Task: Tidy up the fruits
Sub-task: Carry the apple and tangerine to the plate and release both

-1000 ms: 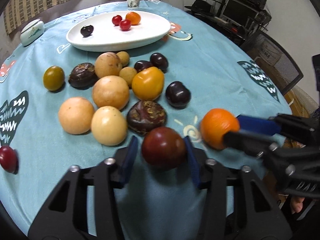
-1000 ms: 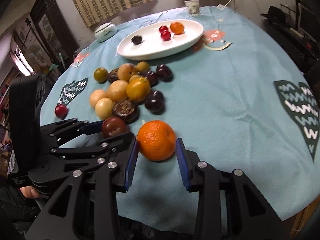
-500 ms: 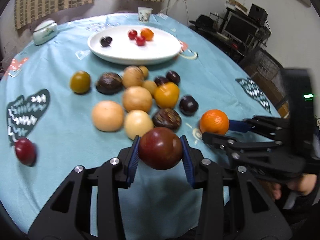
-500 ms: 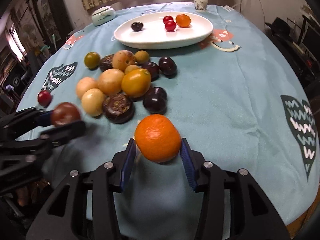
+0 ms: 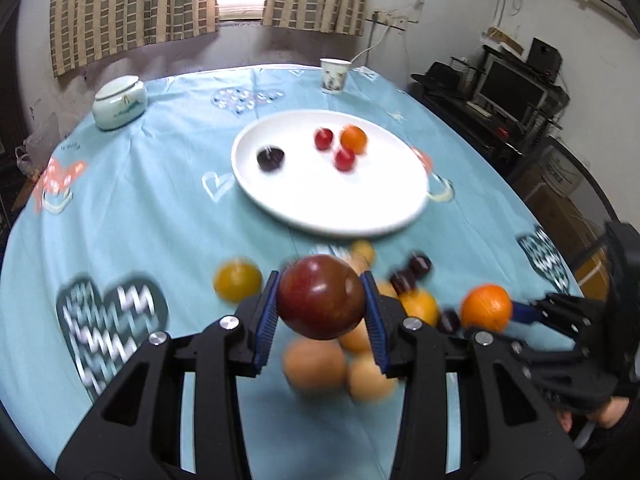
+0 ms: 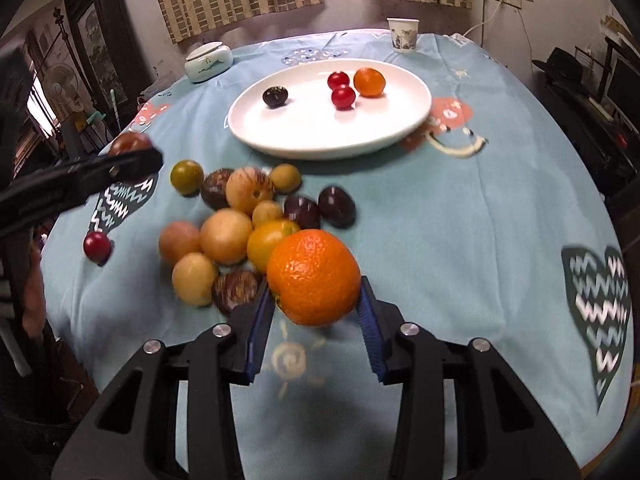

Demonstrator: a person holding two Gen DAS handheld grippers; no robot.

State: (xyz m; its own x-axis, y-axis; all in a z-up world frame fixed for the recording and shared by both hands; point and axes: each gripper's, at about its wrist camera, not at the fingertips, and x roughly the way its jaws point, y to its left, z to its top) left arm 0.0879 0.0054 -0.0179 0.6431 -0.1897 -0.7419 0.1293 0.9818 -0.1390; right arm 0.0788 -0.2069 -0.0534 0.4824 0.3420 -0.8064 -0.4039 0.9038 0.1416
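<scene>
My left gripper (image 5: 322, 312) has its blue-padded fingers (image 5: 267, 316) pressed on a round dark red fruit (image 5: 322, 297), and my right gripper (image 6: 316, 312) holds a bright orange round citrus fruit (image 6: 314, 278), its jaws closing a little on it; both fruits hang above the light blue tablecloth (image 6: 460, 216). Beyond them a heap of tan, yellow and dark purple fruits (image 6: 240, 224) lies on the cloth. Farther away the white oval plate (image 6: 400, 120) carries two small red fruits (image 6: 342, 90), one small orange fruit (image 6: 369, 82) and one dark fruit (image 6: 275, 96).
</scene>
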